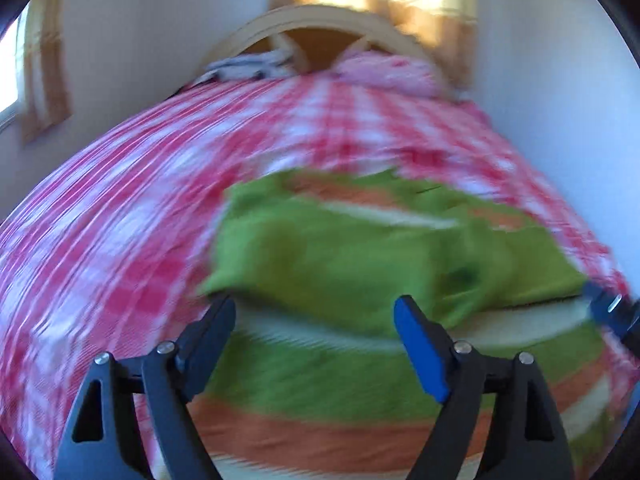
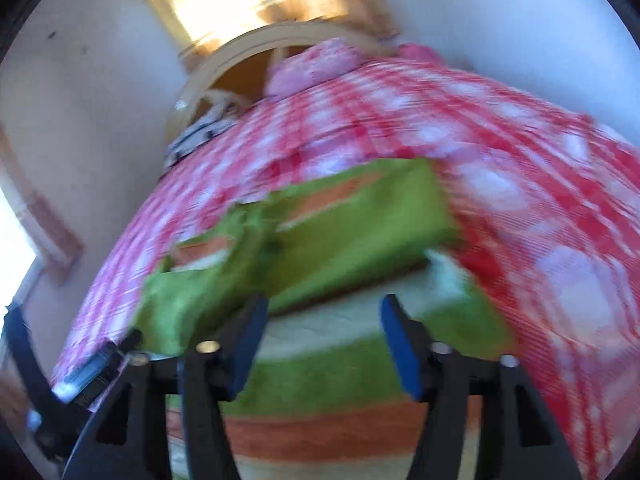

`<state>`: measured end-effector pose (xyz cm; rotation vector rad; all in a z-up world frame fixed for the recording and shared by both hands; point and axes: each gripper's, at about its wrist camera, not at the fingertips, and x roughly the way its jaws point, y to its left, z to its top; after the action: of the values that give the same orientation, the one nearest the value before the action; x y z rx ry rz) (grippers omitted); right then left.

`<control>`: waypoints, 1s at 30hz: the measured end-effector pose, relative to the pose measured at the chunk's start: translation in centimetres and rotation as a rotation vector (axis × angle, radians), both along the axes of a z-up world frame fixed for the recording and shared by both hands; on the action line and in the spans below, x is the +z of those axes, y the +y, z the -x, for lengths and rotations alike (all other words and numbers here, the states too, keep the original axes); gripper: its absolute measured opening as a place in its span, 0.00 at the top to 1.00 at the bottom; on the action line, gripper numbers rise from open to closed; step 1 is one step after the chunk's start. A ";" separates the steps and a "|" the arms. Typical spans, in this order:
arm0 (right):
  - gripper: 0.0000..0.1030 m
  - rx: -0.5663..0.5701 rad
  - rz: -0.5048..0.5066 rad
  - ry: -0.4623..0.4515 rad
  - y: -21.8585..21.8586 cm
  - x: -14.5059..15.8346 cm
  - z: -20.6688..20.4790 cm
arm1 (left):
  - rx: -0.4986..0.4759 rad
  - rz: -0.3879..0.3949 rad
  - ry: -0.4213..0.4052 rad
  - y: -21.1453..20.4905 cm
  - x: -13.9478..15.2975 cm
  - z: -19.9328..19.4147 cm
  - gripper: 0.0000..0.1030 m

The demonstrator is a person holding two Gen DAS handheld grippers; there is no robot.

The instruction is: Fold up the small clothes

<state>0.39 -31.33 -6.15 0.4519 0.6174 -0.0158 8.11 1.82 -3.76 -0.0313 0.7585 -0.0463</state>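
The left hand-held gripper is held wide open over the striped garment, nothing between its jaws; the right hand-held gripper is likewise open and empty. The garment lies half folded on the checked bed. Unheld, the folded flap could slip open. Pillows lie far off; nothing blocks access.

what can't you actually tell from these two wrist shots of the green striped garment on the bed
- Green, orange and cream striped garment: motion blur in both views hides what kind of garment it is and its fold edges.
- Its near end: cut off by the bottom edge, behind the open left gripper and open right gripper.
- Grey-white pile by the wooden headboard: too small and blurred to identify.
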 end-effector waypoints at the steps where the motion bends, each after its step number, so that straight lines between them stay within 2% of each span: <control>1: 0.38 0.034 -0.003 -0.003 0.7 0.3 -1.1 | 0.020 -0.012 0.012 0.6 -0.7 0.0 0.19; 4: 0.38 0.101 0.017 0.021 3.2 0.5 -4.6 | 0.070 -0.054 0.031 1.7 -2.9 0.4 0.19; 5: 0.38 0.108 0.025 0.039 3.9 0.3 -5.9 | 0.074 -0.050 0.077 1.8 -3.8 0.1 0.18; 8: 0.38 0.115 0.056 0.094 5.4 -0.3 -9.5 | 0.065 0.051 0.105 2.6 -4.2 -0.3 0.14; 9: 0.38 0.098 0.032 0.112 5.0 -0.7 -10.8 | 0.076 0.104 0.129 3.3 -4.6 -0.5 0.10; 11: 0.38 0.062 -0.007 0.139 4.2 -1.7 -12.2 | 0.110 0.231 0.155 4.9 -5.2 -0.5 0.10; 12: 0.43 0.054 -0.012 0.153 3.9 -2.1 -12.8 | 0.122 0.257 0.154 5.2 -5.3 -0.5 0.10; 13: 0.58 0.061 -0.012 0.174 4.0 -2.8 -13.5 | 0.125 0.271 0.151 5.3 -5.4 -0.4 0.10; 14: 0.65 0.086 -0.010 0.186 4.1 -3.1 -13.9 | 0.124 0.264 0.151 5.1 -5.3 -0.5 0.10; 15: 0.78 0.117 0.000 0.199 4.4 -3.3 -14.3 | 0.124 0.244 0.152 4.6 -5.3 -0.5 0.10; 16: 0.94 0.136 0.021 0.203 4.7 -3.2 -14.4 | 0.124 0.226 0.154 4.3 -5.2 -0.5 0.10; 18: 0.94 0.137 0.028 0.177 4.4 -2.3 -13.9 | 0.122 0.218 0.154 4.4 -5.2 -0.4 0.09; 22: 0.94 0.033 0.074 0.000 2.0 1.4 -10.2 | 0.124 0.229 0.153 4.2 -5.1 -0.2 0.09; 25: 0.94 -0.058 0.130 -0.047 0.1 1.6 -8.1 | 0.125 0.216 0.154 4.5 -5.1 0.2 0.09; 27: 0.92 -0.088 0.171 -0.004 -1.1 -0.3 -7.7 | 0.126 0.213 0.154 4.6 -5.2 -0.1 0.09; 30: 0.87 -0.066 0.148 0.154 -2.7 -3.7 -8.4 | 0.126 0.207 0.154 4.6 -5.2 -0.3 0.09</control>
<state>8.75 -34.04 -9.89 0.3288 0.7467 -0.1594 8.44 6.44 -8.99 -0.2821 0.9015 -0.0019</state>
